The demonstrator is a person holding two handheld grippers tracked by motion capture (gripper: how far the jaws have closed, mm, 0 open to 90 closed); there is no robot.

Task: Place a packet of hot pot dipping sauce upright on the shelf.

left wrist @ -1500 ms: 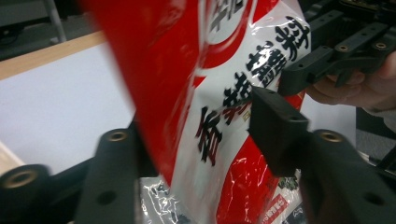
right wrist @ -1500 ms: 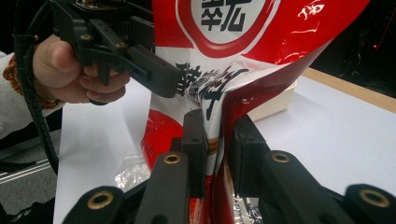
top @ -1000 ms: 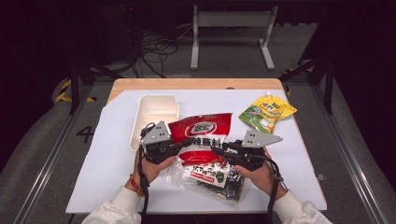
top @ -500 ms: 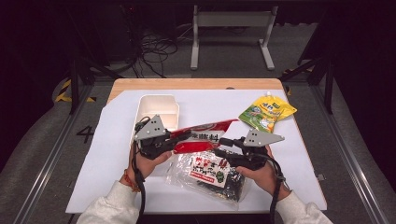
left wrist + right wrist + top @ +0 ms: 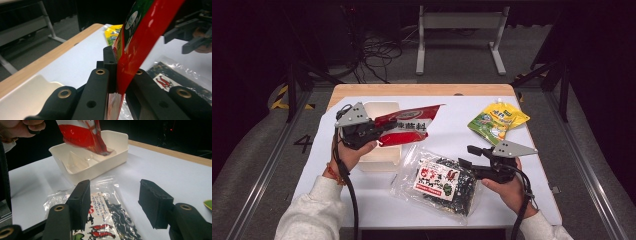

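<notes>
white cover lies over a wooden table [image 5: 422, 90], with dark floor and metal legs behind it.

nearest to the person, a clear bag of dark seaweed snack [image 5: 439, 182] lies flat on the white cover. it has a white label with red writing. the right gripper [image 5: 473, 156] sits just beside the bag's right side, held in the person's right hand [image 5: 507, 187]. in the right gripper view its two black jaws stand wide apart with nothing between them, and the clear bag lies below them.

a bit farther, the left gripper [image 5: 384, 127] is held up in the left hand [image 5: 349, 150]. its jaws are shut tight on one end of a red packet [image 5: 407, 127]. in the left gripper view the red packet [image 5: 140, 42] sticks up from between the jaws. the packet hangs over a white tray [image 5: 379, 155], and in the right gripper view its low corner dips inside the tray [image 5: 92, 161].

farther right, well apart from the rest, a yellow and green pouch [image 5: 497, 120] lies flat near the far edge.
</notes>
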